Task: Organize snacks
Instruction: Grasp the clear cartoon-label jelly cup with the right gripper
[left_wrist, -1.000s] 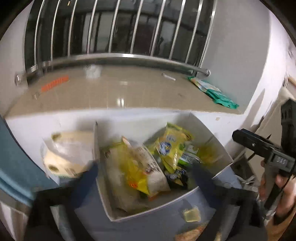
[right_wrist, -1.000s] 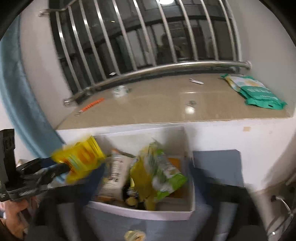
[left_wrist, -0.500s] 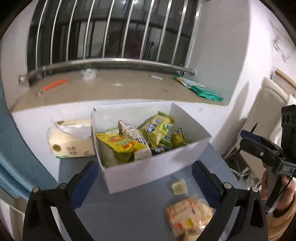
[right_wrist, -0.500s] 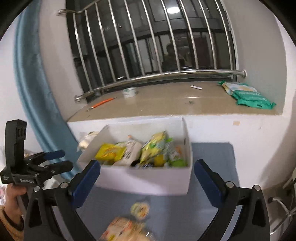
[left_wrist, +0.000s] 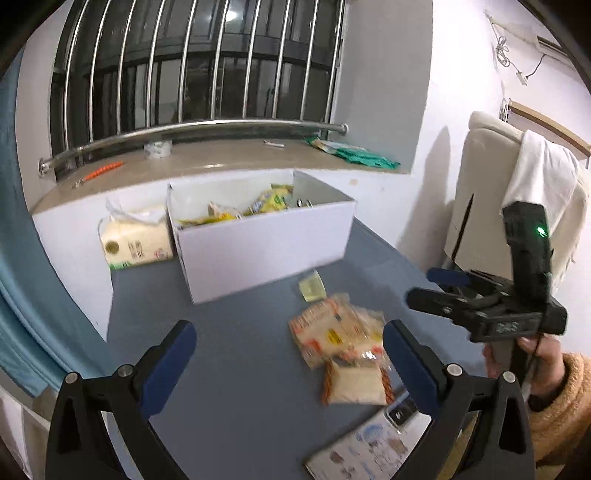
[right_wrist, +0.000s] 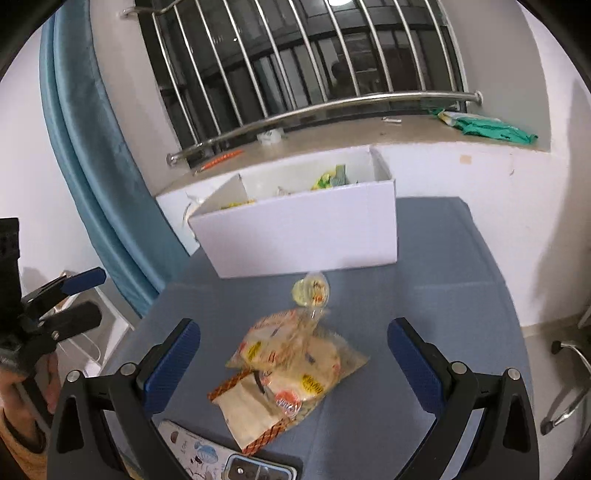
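A white box (left_wrist: 266, 251) (right_wrist: 306, 236) stands at the back of the blue-grey table (left_wrist: 240, 369), with several yellow and green snack packets (left_wrist: 273, 197) (right_wrist: 328, 179) inside. In front of it lie a small yellow packet (left_wrist: 312, 288) (right_wrist: 310, 291), a clear bag of round crackers (left_wrist: 332, 332) (right_wrist: 295, 354) and a cream packet with orange edges (left_wrist: 354, 384) (right_wrist: 247, 406). My left gripper (left_wrist: 290, 347) (right_wrist: 88, 297) is open and empty, low over the table. My right gripper (right_wrist: 293, 339) (left_wrist: 432, 286) is open and empty above the cracker bag.
A phone in a patterned case (left_wrist: 373, 443) (right_wrist: 221, 461) lies at the near table edge. A tissue pack (left_wrist: 136, 240) sits left of the box. A green bag (left_wrist: 362, 157) lies on the window sill. A blue curtain (right_wrist: 92, 147) hangs left; a towel-draped chair (left_wrist: 535, 192) stands right.
My left gripper let go of a yellow packet, which now lies in the box. Both grippers have drawn back from the box toward the near table edge.
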